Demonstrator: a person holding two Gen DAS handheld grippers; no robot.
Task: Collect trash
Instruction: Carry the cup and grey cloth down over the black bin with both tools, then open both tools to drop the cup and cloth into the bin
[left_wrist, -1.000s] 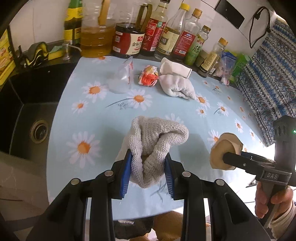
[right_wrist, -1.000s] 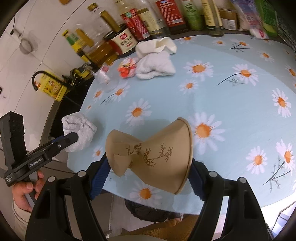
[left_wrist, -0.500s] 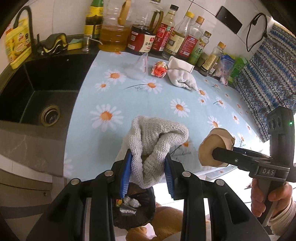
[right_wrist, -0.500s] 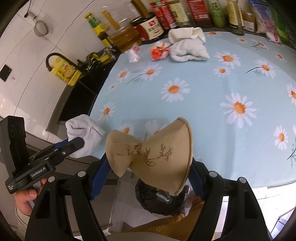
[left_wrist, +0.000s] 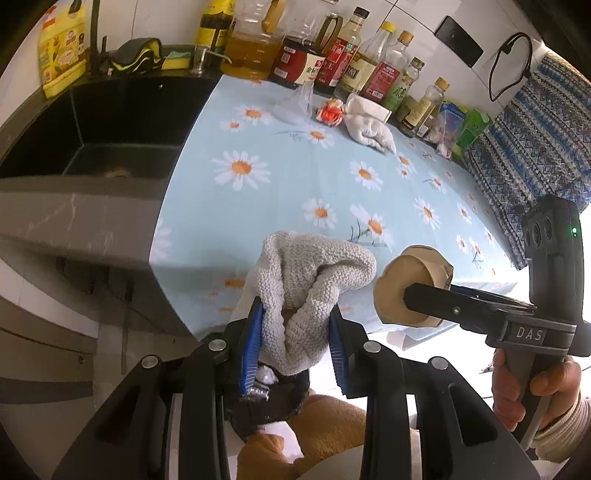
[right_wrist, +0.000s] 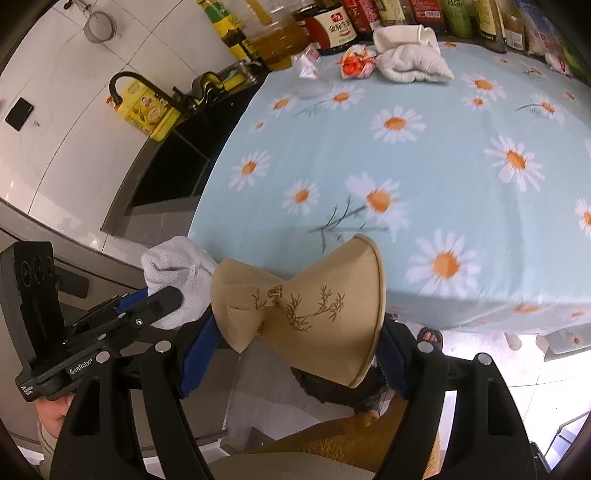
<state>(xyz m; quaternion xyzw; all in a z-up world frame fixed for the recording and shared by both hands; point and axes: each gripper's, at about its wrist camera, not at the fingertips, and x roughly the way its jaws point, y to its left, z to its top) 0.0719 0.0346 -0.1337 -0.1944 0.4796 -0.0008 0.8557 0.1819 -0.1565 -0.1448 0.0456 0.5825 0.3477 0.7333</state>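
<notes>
The left gripper (left_wrist: 295, 339) is clamping a grey knitted cloth (left_wrist: 314, 280) between its blue pads, the cloth bunching up above the fingertips. Just below it, at about six o'clock in the left wrist view, the mouth of a black trash bin (left_wrist: 269, 402) with scraps inside is showing. The right gripper (right_wrist: 291, 347) is squeezing a crushed brown paper cup (right_wrist: 299, 302) printed with bamboo, its jaws standing wide around the pinched waist; a dark bin (right_wrist: 332, 391) is lying partly hidden under the cup. A hand (left_wrist: 517, 391) in a cream sleeve is holding the right gripper's handle at four o'clock in the left view.

Both held pieces are hanging off the near edge of the table, which is wearing a light blue daisy tablecloth (left_wrist: 332, 177). Farther across, toward twelve o'clock, a clear plastic wrapper (left_wrist: 295, 107), a red-orange crumpled packet (left_wrist: 330, 112) and a white towel (left_wrist: 369, 129) are lying close together. Behind them, sauce and oil bottles (left_wrist: 351, 70) are standing in a row against the wall. At ten o'clock a black sink (left_wrist: 110, 122) is sitting beside the table.
</notes>
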